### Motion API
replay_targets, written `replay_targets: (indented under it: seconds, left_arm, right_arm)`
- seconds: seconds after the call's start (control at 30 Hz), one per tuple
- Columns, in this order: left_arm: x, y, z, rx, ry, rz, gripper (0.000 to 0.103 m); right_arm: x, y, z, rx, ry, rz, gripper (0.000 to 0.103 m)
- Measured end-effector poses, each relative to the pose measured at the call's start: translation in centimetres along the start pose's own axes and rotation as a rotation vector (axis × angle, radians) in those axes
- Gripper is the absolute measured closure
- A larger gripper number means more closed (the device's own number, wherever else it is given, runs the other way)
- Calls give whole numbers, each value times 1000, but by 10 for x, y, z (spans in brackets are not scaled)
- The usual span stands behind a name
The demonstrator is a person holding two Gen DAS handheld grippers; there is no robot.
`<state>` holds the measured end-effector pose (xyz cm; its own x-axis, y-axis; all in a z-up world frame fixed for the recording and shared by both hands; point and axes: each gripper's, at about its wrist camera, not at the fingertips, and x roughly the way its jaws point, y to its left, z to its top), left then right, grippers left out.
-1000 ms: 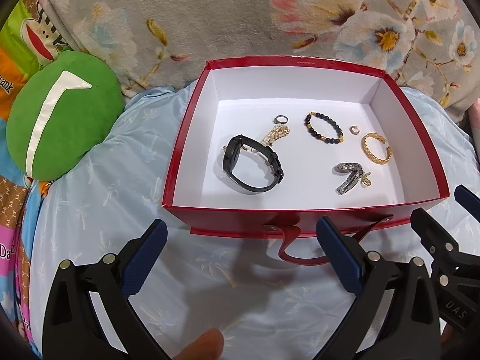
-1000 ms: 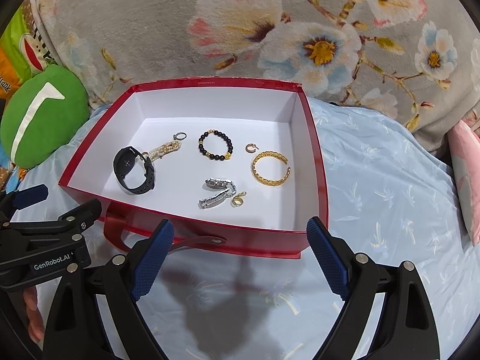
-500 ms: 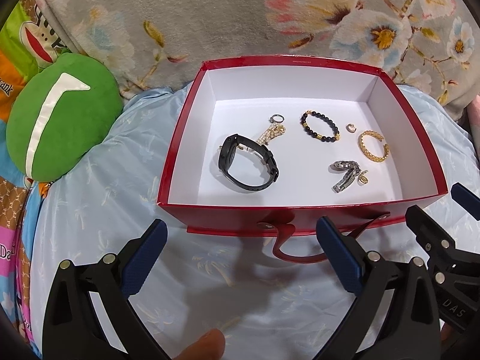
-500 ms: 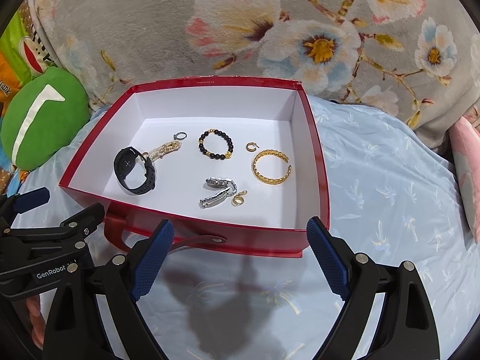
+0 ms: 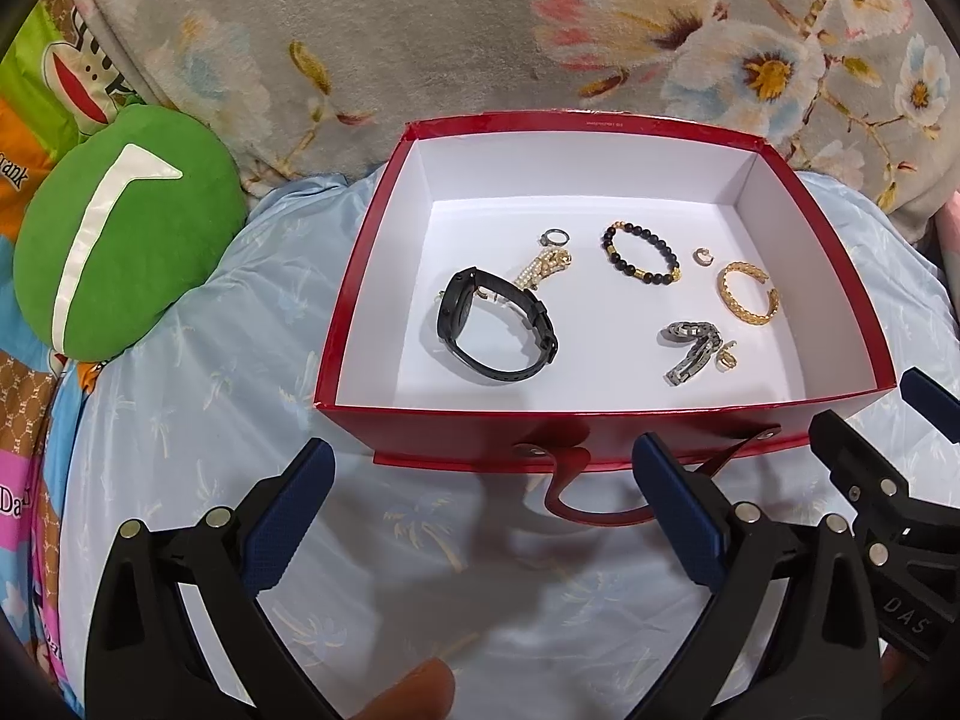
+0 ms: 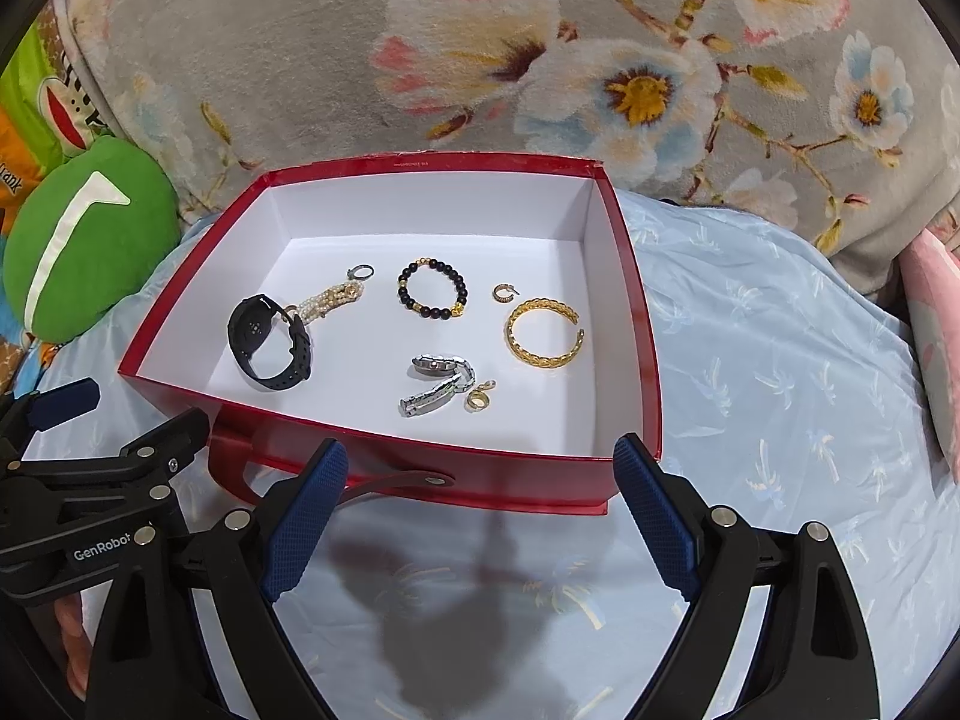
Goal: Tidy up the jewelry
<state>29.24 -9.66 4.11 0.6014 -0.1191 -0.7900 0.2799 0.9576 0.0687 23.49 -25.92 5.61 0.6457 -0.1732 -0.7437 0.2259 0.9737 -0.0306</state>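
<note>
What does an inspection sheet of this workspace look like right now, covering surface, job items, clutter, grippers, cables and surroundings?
Surface: light blue bedsheet with a palm print, rumpled.
Job's things: open red box with a white inside, holding a black watch, pearl bracelet, small silver ring, black bead bracelet, gold cuff, small hoop earring, silver watch and a gold ring beside it.
Clutter: nothing seen.
Grippers: left gripper and right gripper both open, empty, in front of the box's near wall.
Cables: nothing seen.
Surroundings: green cushion, grey floral blanket behind the box.
</note>
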Motion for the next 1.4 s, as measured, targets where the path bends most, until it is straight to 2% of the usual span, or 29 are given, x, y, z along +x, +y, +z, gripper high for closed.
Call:
replay_targets:
  seconds: [1.4]
  left_arm:
    - [-2, 0, -2, 2, -10, 6, 6]
  right_arm:
    - [0, 3, -1, -3, -1, 0, 15]
